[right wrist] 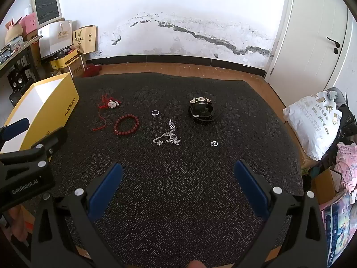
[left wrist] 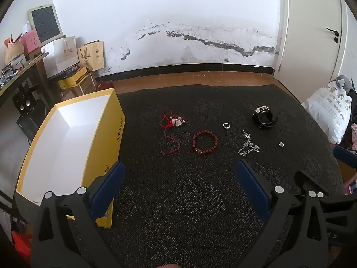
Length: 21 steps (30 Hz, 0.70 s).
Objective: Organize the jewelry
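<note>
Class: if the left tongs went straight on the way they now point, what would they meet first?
Probably the bare black patterned mat. The open left tongs tilt downward, and the dark red bead bracelet lies further on; depth is uncertain.

Bright, even daylight in both views, soft and diffuse, source not visible. White wall [left wrist: 178, 22] near overexposure toward twelve o'clock; white inside of yellow box [left wrist: 67, 138] glaring at nine o'clock. Dark mat [right wrist: 178, 189] well exposed, dotted texture crisp at centre, only faint shadows under the pieces on it. Strong fisheye bending: skirting curved, door [right wrist: 312, 44] bowed at two o'clock. Black vignette in all corners. Softer focus and slight smear toward three and nine o'clock edges.
</note>
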Available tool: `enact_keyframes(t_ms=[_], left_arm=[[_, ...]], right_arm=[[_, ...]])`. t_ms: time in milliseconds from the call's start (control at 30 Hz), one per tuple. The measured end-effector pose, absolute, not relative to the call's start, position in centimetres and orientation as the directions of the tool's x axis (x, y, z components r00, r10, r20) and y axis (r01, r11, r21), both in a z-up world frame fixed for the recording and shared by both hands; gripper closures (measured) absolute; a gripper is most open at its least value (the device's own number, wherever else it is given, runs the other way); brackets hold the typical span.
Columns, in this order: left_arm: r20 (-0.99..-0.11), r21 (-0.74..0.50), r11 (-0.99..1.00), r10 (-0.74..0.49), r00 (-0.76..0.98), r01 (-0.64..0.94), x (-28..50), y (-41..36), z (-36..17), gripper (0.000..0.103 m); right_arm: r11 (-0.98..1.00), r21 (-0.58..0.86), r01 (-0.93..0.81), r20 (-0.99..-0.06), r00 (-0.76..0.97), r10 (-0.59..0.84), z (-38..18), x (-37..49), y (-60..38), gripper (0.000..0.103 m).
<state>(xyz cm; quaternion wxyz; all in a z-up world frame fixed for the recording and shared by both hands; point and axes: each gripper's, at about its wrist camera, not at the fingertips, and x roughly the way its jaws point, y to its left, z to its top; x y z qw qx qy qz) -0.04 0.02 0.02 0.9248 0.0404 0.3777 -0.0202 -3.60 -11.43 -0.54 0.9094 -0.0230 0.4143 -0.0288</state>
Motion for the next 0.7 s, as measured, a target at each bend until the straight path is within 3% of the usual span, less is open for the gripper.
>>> enact_keyframes(t_ms=[700], left_arm=[[-0.699, 0.068, 0.996, 0.001, 0.715, 0.065, -0.45, -0.32, -0.11, 0.006]], right_arm=[[0.997, -0.066, 0.033, -0.752, 0.655, -0.072, -0.67, -3.64, -11.34, 0.006]])
